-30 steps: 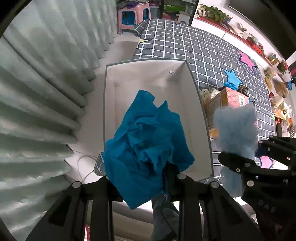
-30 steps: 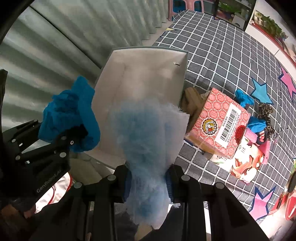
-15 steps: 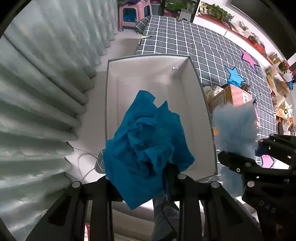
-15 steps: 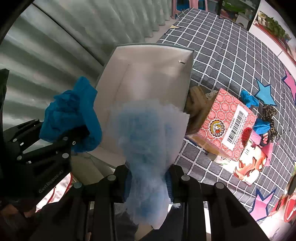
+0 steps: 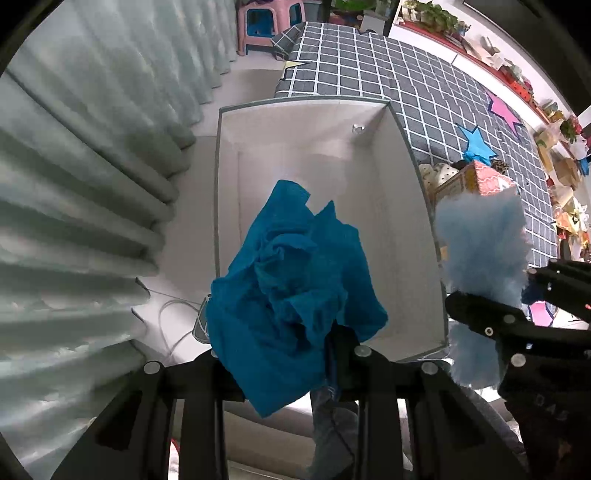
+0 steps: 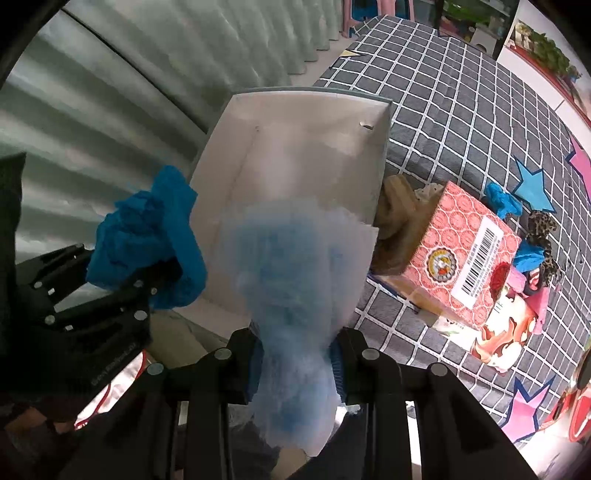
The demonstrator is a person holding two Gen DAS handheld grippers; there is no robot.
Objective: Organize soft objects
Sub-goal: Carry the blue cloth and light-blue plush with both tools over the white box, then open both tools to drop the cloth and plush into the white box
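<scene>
My left gripper [image 5: 291,365] is shut on a crumpled teal cloth [image 5: 291,291], held above the near end of an empty white storage box [image 5: 332,155]. My right gripper [image 6: 295,362] is shut on a fluffy light-blue soft item [image 6: 295,280], held above the box's near right corner [image 6: 306,147]. In the left wrist view the fluffy item [image 5: 480,251] hangs just right of the box wall. In the right wrist view the teal cloth [image 6: 147,240] sits left of the box.
A red patterned carton [image 6: 461,258] lies right of the box on the grey checked mat [image 6: 461,110], with small fabric pieces [image 6: 532,236] beside it. Pleated curtains [image 5: 74,184] hang at the left. A pink stool [image 5: 269,22] stands at the far end.
Both grippers have moved forward over the box with their loads still held; the box has come nearer and lower in both views.
</scene>
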